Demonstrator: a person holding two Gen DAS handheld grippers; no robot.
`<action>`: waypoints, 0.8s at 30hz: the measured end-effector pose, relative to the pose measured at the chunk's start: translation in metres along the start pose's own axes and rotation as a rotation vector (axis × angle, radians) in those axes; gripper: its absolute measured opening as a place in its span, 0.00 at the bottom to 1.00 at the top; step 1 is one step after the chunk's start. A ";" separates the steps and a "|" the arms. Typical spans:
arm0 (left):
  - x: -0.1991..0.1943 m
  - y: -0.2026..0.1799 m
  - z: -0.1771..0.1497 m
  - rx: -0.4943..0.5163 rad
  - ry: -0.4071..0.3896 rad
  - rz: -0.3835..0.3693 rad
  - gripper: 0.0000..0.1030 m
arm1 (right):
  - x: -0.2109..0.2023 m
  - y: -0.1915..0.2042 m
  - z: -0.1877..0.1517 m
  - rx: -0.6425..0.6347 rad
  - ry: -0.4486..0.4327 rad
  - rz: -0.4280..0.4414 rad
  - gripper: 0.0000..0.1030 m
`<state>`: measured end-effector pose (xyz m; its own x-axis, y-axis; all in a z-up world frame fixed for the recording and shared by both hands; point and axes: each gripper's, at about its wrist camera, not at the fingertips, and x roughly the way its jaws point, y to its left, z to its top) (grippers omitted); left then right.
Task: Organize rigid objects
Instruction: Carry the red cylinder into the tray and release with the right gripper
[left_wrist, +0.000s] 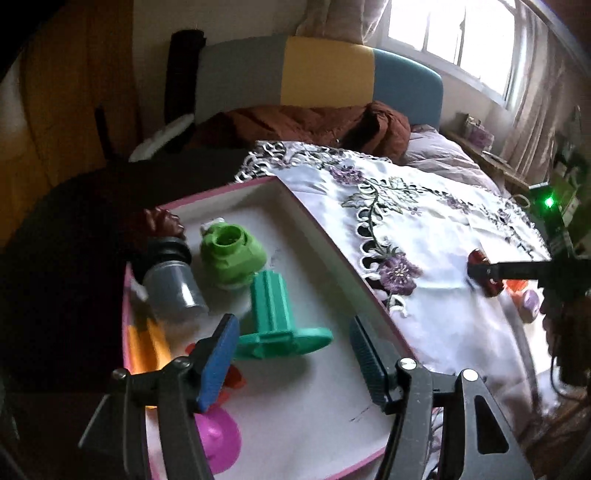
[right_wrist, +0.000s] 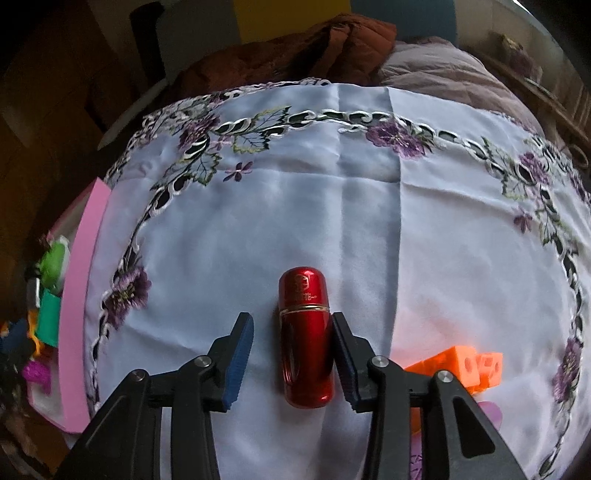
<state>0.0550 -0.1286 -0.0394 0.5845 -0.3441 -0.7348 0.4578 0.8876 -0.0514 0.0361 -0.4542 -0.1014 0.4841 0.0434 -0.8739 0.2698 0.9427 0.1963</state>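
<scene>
A white tray with a pink rim (left_wrist: 229, 190) holds several pieces: a grey cylinder with a black cap (left_wrist: 173, 284), a light green piece (left_wrist: 232, 254), a teal flanged piece (left_wrist: 273, 314) and a magenta piece (left_wrist: 218, 439). My left gripper (left_wrist: 293, 321) hangs open over the tray, holding nothing, its left pad close beside the teal piece's flange. A red capsule-shaped bottle (right_wrist: 304, 339) lies on the white embroidered cloth (right_wrist: 295, 203) between the fingers of my right gripper (right_wrist: 291, 319). The right pad sits against the bottle and the left pad stands clear of it. The right gripper (left_wrist: 484, 275) also shows in the left wrist view.
An orange block (right_wrist: 458, 363) and a pale purple piece (right_wrist: 491, 413) lie on the cloth just right of the right gripper. The tray's pink rim (right_wrist: 77, 295) borders the cloth on the left. A brown quilt (left_wrist: 314, 122) and a headboard lie beyond.
</scene>
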 end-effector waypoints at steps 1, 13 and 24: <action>-0.003 0.000 -0.002 0.002 -0.003 0.000 0.63 | 0.000 0.000 0.000 -0.003 -0.001 -0.003 0.41; -0.021 0.008 -0.009 -0.044 -0.057 0.083 0.76 | 0.003 0.011 -0.003 -0.079 -0.022 -0.075 0.41; -0.036 0.014 -0.010 -0.095 -0.106 0.124 0.89 | 0.003 0.014 -0.004 -0.092 -0.041 -0.091 0.41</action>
<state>0.0335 -0.1001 -0.0204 0.7021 -0.2558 -0.6645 0.3154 0.9484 -0.0319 0.0375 -0.4392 -0.1029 0.4950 -0.0551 -0.8672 0.2375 0.9686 0.0740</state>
